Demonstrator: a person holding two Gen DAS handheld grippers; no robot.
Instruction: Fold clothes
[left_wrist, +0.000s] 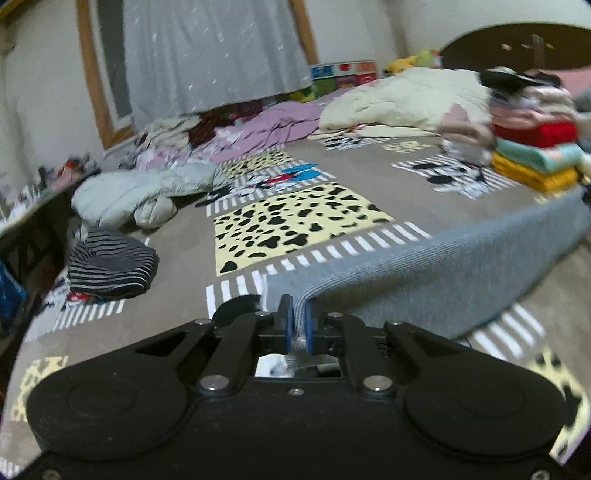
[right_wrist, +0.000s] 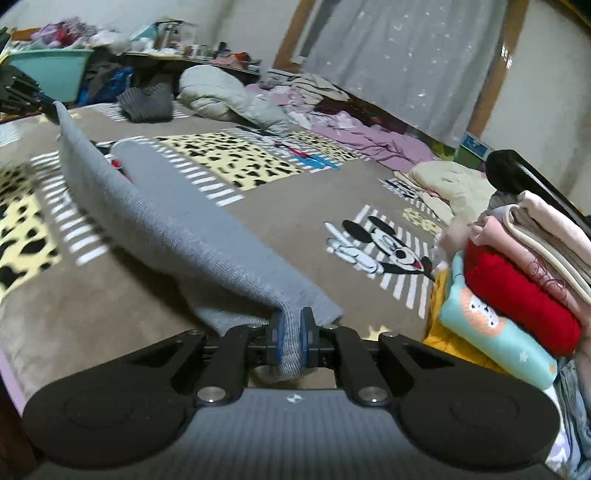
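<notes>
Grey knit garment (left_wrist: 424, 258) hangs stretched above the patterned blanket (left_wrist: 295, 221), one end nipped between the blue pads of the left gripper (left_wrist: 299, 325), the other pinched in the right gripper (right_wrist: 291, 339). A striped bundle (left_wrist: 110, 266) lies left; a folded stack (right_wrist: 517, 288) sits right.

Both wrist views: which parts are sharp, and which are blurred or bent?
Left wrist view: the left gripper is sharp; the grey garment and folded stack are smeared. Right wrist view: the right gripper is sharp, the curtain streaked. Fisheye curves both edges.
</notes>
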